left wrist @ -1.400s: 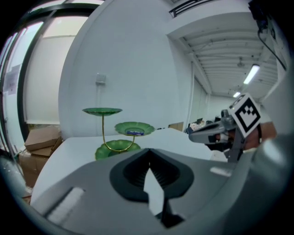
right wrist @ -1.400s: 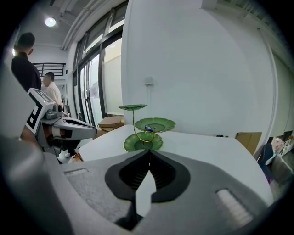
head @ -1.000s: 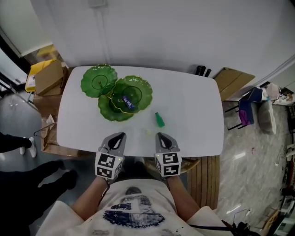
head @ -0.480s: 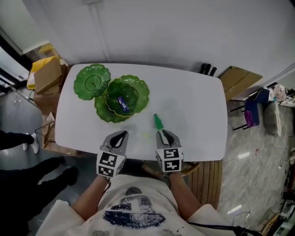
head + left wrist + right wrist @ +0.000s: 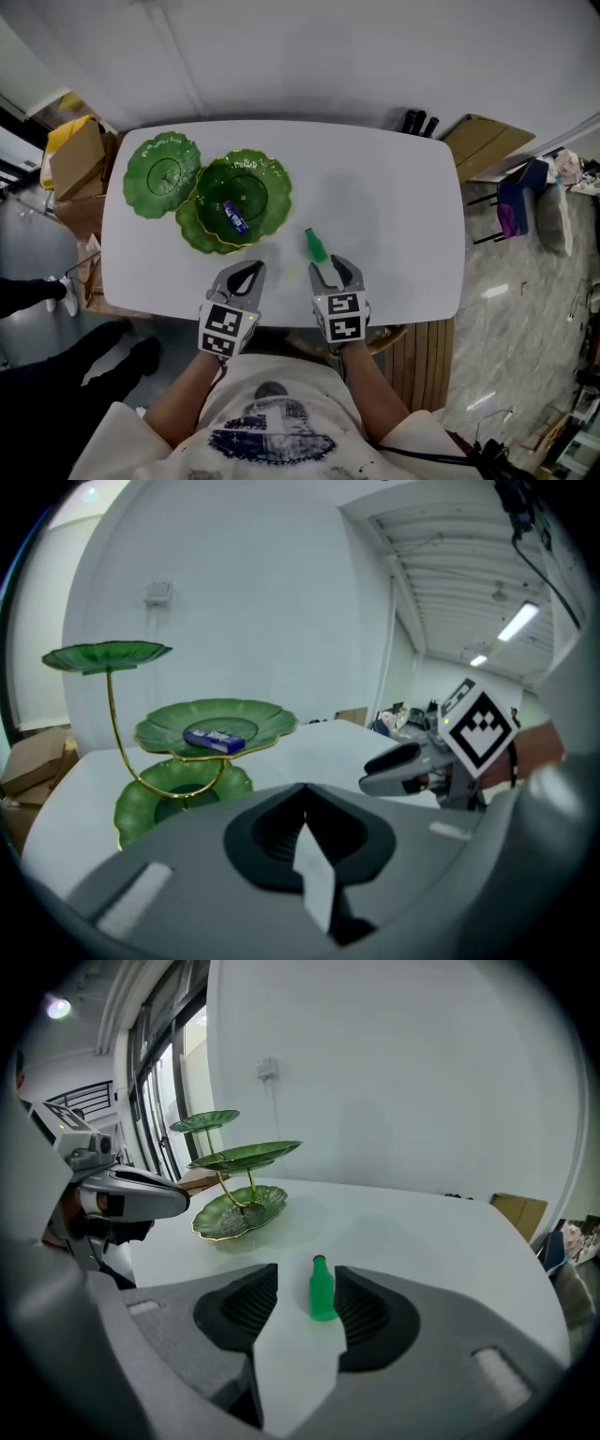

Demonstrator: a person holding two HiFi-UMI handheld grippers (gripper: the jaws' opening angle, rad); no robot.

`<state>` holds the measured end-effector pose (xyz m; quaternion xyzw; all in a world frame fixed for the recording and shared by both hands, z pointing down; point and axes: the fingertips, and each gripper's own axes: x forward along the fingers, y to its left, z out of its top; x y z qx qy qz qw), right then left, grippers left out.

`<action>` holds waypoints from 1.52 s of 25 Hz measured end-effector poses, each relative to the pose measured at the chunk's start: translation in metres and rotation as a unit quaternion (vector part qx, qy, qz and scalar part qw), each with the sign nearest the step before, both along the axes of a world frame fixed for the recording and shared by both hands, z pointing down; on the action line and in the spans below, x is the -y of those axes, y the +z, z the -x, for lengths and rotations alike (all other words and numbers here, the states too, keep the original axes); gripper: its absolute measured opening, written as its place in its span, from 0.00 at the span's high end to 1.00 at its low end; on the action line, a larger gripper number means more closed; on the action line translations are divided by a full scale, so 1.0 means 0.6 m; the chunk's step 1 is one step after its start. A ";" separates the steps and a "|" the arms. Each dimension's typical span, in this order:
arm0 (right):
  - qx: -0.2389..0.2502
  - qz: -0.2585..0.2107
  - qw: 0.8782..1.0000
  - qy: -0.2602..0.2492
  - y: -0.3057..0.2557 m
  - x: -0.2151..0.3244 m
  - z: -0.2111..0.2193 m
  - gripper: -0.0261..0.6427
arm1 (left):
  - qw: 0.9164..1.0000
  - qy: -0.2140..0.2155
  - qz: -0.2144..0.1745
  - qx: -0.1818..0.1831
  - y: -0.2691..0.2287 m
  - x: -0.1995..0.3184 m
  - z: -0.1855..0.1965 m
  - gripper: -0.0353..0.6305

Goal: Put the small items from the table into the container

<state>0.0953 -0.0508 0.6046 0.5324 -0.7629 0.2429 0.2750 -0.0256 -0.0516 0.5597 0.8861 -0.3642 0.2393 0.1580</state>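
Head view shows glossy scalloped dishes point(image 5: 255, 178), smooth table point(image 5: 394, 206).

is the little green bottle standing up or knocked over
Upright: in the right gripper view the green bottle stands on its base on the white table, cap pointing up.

Looks like some kind of office or lab-type workroom rather than anyone's home: a white rounded-corner table point(image 5: 394, 216) pushed up against a bare white wall point(image 5: 328, 56), glossy marble-look floor tiles point(image 5: 525, 309), brown cardboard boxes point(image 5: 73, 159) piled at one end and a flattened cardboard sheet point(image 5: 487, 141) at the other. The gripper views add an exposed ribbed ceiling point(image 5: 441, 564) with long strip lights point(image 5: 517, 621) and tall dark-framed windows point(image 5: 155, 1072).
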 end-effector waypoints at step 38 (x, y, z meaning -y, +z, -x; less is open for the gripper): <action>-0.027 0.099 0.994 -0.030 0.147 0.042 -0.009 0.71 | 0.996 0.045 0.078 0.016 0.111 0.046 -0.062 0.96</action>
